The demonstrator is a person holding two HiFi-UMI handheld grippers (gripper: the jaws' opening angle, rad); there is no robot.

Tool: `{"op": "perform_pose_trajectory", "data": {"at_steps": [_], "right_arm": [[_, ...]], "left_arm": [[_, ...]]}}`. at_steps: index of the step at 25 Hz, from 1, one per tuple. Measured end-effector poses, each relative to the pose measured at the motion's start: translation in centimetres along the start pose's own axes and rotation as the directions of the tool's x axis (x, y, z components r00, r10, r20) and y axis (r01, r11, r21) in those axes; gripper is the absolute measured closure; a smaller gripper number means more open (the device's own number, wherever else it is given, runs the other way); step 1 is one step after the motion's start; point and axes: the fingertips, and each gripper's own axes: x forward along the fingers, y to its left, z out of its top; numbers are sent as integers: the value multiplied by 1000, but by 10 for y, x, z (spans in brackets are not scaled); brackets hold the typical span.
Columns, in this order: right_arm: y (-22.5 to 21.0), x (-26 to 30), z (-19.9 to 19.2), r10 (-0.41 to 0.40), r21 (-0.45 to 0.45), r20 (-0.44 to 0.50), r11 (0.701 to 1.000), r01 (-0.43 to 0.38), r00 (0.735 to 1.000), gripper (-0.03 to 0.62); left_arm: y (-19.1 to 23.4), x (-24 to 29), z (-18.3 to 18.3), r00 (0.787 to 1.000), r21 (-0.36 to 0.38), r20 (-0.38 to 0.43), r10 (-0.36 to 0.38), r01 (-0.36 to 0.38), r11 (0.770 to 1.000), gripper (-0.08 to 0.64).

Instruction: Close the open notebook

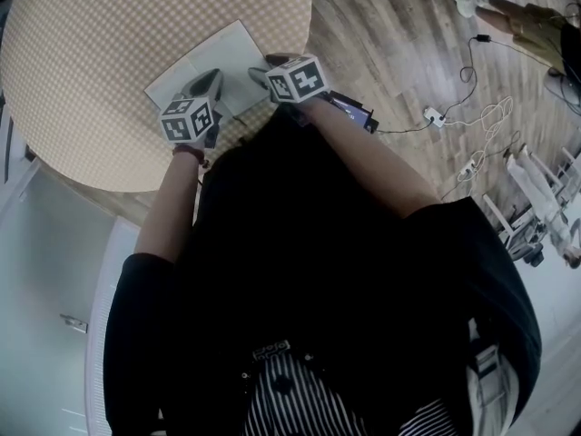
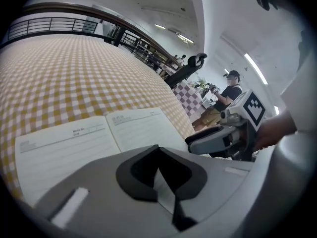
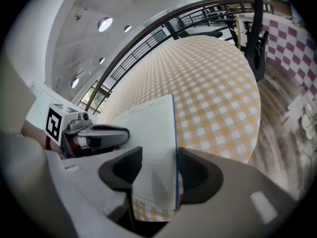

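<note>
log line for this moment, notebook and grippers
notebook: open flat on checkered table | left gripper: shut, over left page | right gripper: open, right page edge between jaws

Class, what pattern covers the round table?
Yellow-and-white checks on the table, clearest in the left gripper view.

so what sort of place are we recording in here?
Probably a large public indoor hall or atrium, not a home: a round table with yellow-and-white checked cloth, a dark metal balcony railing under a high white ceiling with recessed lights, and a wood-plank floor strewn with cables.
</note>
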Motion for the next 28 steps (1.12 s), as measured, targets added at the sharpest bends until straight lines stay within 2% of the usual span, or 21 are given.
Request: {"op": "perform_pose_trajectory", "data": {"at_steps": [3, 9, 15, 17, 19, 22, 25, 28], "right_arm": [[7, 2, 2, -43, 16, -9, 999, 43, 999, 377], [19, 5, 4, 78, 95, -16, 993, -76, 997, 377], [39, -26, 13, 152, 66, 45, 986, -155, 987, 377], [45, -33, 16, 174, 66, 70, 982, -178, 982, 377], [49, -42, 22, 187, 74, 100, 978, -195, 977, 377], [64, -56, 27, 225, 88, 127, 968, -237, 966, 377], [84, -64, 31, 251, 35, 128, 966, -257, 959, 379], [104, -64, 28, 245, -26, 132, 970, -243, 961, 379]], "left_arm": [[0, -6, 0, 1000, 7, 11, -29, 29, 1000, 561], [-1, -7, 3, 992, -44, 73, -101, 104, 994, 562], [-3, -22, 7, 982, -103, 133, -135, 149, 983, 561], [-3, -24, 7, 975, -142, 159, -156, 179, 974, 561], [-6, -28, 8, 962, -192, 198, -190, 228, 955, 561], [-9, -35, 10, 949, -224, 236, -211, 264, 938, 561], [-10, -40, 16, 941, -234, 265, -209, 273, 933, 560], [-11, -46, 19, 938, -241, 280, -206, 276, 931, 558]]}}
